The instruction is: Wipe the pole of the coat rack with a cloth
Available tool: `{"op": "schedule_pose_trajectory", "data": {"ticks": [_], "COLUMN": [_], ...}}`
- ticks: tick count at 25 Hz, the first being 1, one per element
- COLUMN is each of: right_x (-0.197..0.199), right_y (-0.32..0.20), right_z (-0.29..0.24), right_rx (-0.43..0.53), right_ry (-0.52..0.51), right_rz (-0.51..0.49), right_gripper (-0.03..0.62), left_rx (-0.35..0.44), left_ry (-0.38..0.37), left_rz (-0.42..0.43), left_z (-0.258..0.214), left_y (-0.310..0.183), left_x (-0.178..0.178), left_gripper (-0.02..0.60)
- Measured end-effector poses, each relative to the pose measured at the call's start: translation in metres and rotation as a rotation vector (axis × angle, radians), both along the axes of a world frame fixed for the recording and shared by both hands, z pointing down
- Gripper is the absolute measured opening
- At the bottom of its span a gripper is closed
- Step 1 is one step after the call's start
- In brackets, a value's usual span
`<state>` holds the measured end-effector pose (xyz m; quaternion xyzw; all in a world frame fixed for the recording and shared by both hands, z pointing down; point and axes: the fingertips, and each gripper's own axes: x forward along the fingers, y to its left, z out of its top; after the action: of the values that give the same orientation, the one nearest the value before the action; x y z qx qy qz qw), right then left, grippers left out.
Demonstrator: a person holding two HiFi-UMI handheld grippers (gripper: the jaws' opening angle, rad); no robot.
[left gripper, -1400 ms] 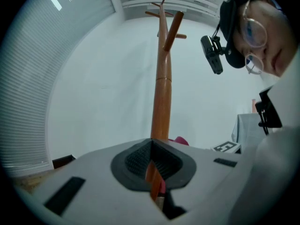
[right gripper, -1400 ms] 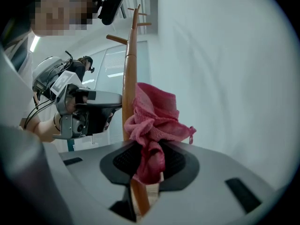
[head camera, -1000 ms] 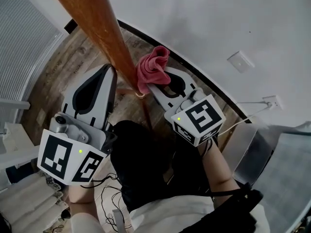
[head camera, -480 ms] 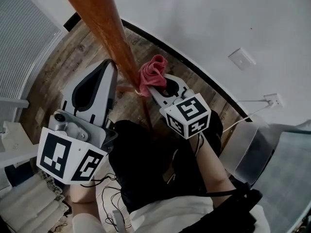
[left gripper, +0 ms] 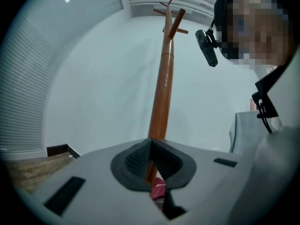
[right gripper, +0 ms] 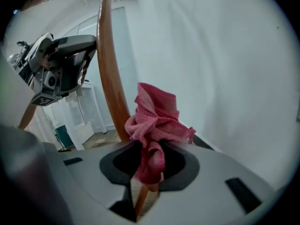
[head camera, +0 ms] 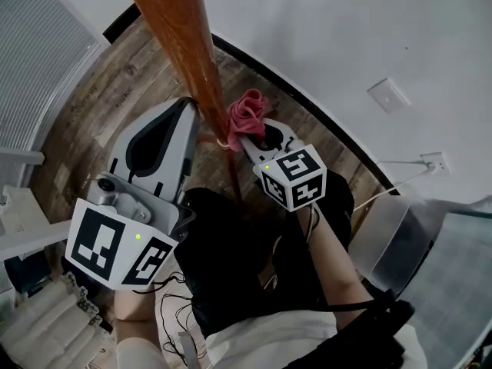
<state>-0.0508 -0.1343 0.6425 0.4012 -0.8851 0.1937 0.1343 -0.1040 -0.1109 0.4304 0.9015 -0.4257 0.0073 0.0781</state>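
Though right gripper (head camera: 246, 135) is clamped on pink cloth (head camera: 247, 112), set against coat-rack pole (head camera: 183, 44), pinch looks thin (wad bunched above jaws): drag may pull it out. Left gripper (head camera: 190, 108): jaws together, empty, beside pole; rack unsteadied, may rock.

The round reddish-brown wooden pole (head camera: 183, 41) is smooth and glossy with varnish. The crumpled pink cloth (head camera: 247, 112) looks soft, matt and waffle-woven. The left gripper (head camera: 187, 104) and right gripper (head camera: 244, 135) have matt grey plastic shells and black ribbed pads (left gripper: 136, 161). The wood-grain plank floor (head camera: 115, 91) looks dull.
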Motion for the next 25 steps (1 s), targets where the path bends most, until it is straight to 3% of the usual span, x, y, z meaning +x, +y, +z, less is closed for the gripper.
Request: {"op": "schedule_pose_trajectory", "data": {"ticks": [25], "right_x": [-0.001], "right_y": [-0.001], "right_z": [0.073], "right_rx": [-0.152], "right_ry": [0.071], "right_rz": [0.012], "right_gripper": [0.11], "left_rx": [-0.001], "left_ry": [0.0], "left_rz": [0.006], "left_z": [0.008], "left_y": [0.003], "left_x": [0.002], "left_gripper": [0.012]}}
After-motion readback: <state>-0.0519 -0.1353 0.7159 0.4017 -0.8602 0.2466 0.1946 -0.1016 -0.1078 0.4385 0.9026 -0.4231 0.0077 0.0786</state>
